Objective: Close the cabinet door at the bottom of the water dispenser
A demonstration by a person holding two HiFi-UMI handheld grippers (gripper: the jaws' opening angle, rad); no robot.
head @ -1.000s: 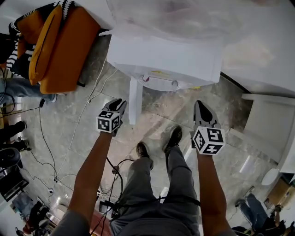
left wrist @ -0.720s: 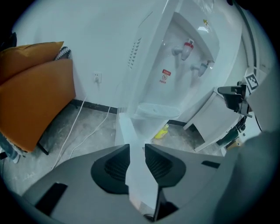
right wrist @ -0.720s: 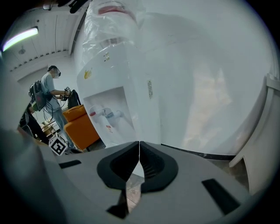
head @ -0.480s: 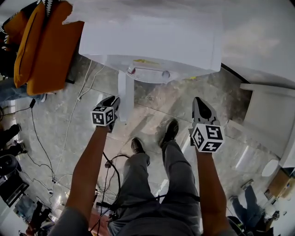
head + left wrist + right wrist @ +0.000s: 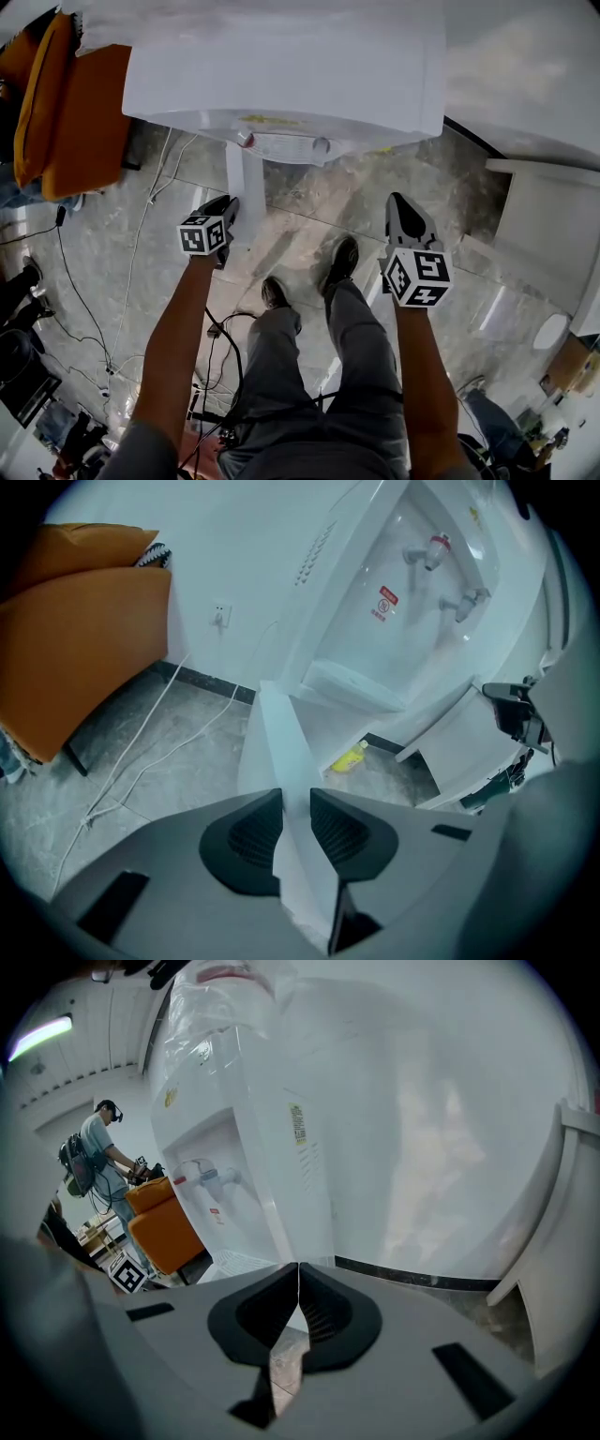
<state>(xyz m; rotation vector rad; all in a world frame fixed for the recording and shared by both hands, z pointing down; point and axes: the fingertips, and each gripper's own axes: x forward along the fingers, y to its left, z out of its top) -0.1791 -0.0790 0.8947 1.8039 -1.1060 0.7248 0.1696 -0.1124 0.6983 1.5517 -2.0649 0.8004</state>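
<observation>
grey marble floor [image 5: 122, 248], white cabinet door [image 5: 277, 728] ajar, thin edge clamped in left tool [image 5: 295, 793], right tool [image 5: 298, 1269] closed, empty

Bright even indoor light, fisheye-bent dark corners, glare blowing out white surfaces

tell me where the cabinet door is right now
In the head view the cabinet door sticks out open from the water dispenser, left of centre, its edge clamped in the left tool.
</observation>
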